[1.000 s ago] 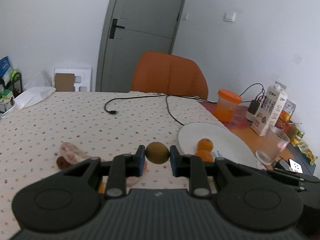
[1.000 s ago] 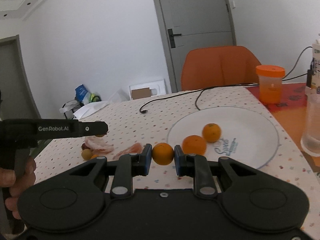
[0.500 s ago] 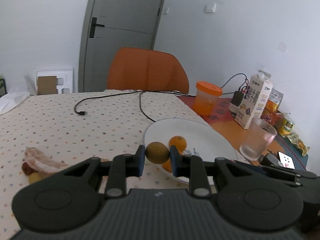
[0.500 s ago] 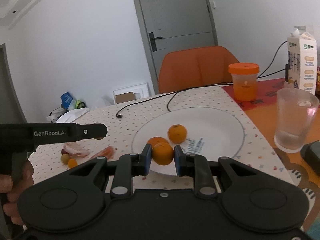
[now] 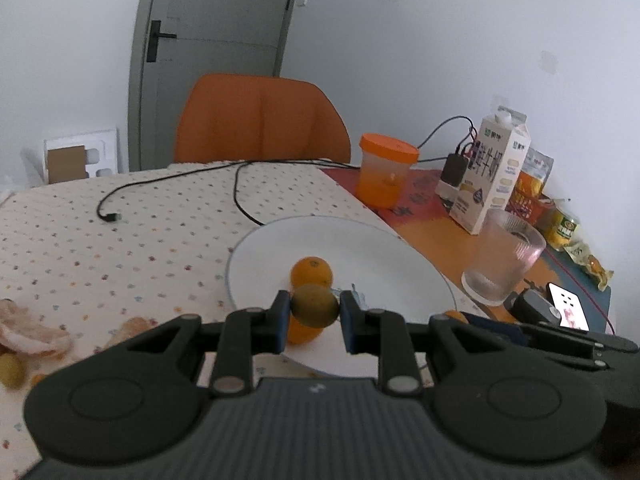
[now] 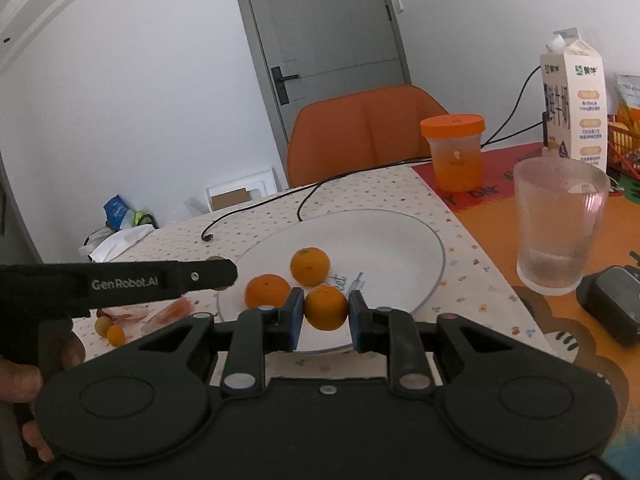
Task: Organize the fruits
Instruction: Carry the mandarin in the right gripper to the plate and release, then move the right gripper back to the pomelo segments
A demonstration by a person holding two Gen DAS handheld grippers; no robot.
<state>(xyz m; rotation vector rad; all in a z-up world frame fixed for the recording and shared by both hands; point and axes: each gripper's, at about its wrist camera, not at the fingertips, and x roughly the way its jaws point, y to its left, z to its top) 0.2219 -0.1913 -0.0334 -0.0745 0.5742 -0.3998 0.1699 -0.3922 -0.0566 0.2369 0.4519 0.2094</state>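
Note:
My left gripper (image 5: 314, 307) is shut on a small olive-green round fruit (image 5: 314, 306) and holds it over the near edge of the white plate (image 5: 372, 240). Two oranges lie on the plate, one (image 5: 311, 273) beyond the fruit and one (image 5: 304, 331) partly hidden behind it. My right gripper (image 6: 325, 307) is shut on an orange (image 6: 325, 307) above the plate's (image 6: 384, 240) near rim. Two more oranges (image 6: 310, 266) (image 6: 267, 290) lie on the plate there. The left gripper's body (image 6: 120, 282) shows at the left of the right wrist view.
Fruit peels (image 5: 32, 334) and a small yellow-green fruit (image 5: 10, 368) lie on the dotted tablecloth at left. A glass (image 6: 560, 226), an orange-lidded jar (image 6: 454, 152), a milk carton (image 6: 574, 100), a black device (image 6: 612, 302) and a cable (image 5: 172, 184) stand around the plate. An orange chair (image 5: 260, 120) is behind.
Both grippers have moved to the right toward the plate with their fruits held. The plate now sits straight ahead in both views.

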